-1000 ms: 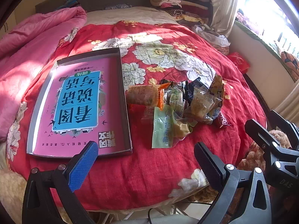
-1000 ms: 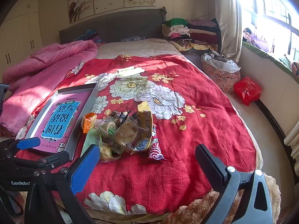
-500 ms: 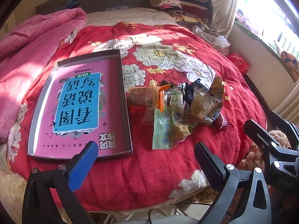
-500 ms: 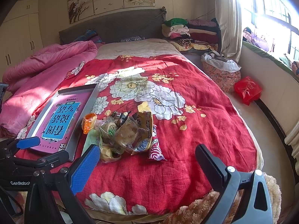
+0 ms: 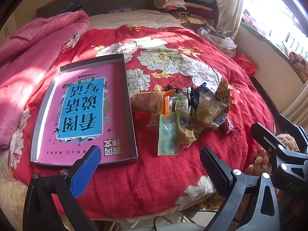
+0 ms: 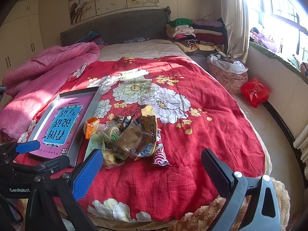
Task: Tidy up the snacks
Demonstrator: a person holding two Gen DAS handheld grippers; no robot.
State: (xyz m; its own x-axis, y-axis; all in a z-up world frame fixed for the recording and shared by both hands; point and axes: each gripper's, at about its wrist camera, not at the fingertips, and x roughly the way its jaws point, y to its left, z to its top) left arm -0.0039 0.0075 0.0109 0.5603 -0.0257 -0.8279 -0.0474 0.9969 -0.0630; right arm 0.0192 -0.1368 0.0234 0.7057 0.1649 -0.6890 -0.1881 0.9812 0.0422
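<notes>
So we're right at the start here; nothing's been picked up yet, and the tray (image 5: 132, 115) has only a pink and blue printed sheet lying in its bottom. Our left gripper (image 5: 150, 165) hovers over the near edge of the bed (image 5: 154, 182) with its fingers spread wide and nothing between them; same story for our right gripper (image 6: 152, 165), wide apart and empty.

The snack pile (image 5: 184, 113) sits ahead of the left fingers and a bit to their right, just beside the tray's right wall; in the right wrist view it's straight ahead of the blue finger (image 6: 87, 173), with the tray off to the left of that.

The snacks themselves look like a loose heap of small crinkly wrappers, overlapping each other; there's a pale green packet (image 5: 167, 134) nearest the left fingers, an orange-ended roll (image 5: 150, 102) lying next to the tray wall, some clear bags with something brownish inside, and a pink-striped candy (image 6: 159, 154) at the edge nearest the right fingers.

Our guess for the next move: drop one gripper onto an outer piece like the green packet or the candy, since those lie free of the tangle; thin slippery film probably needs a low, flat pinch, then a short carry left into the tray.
</notes>
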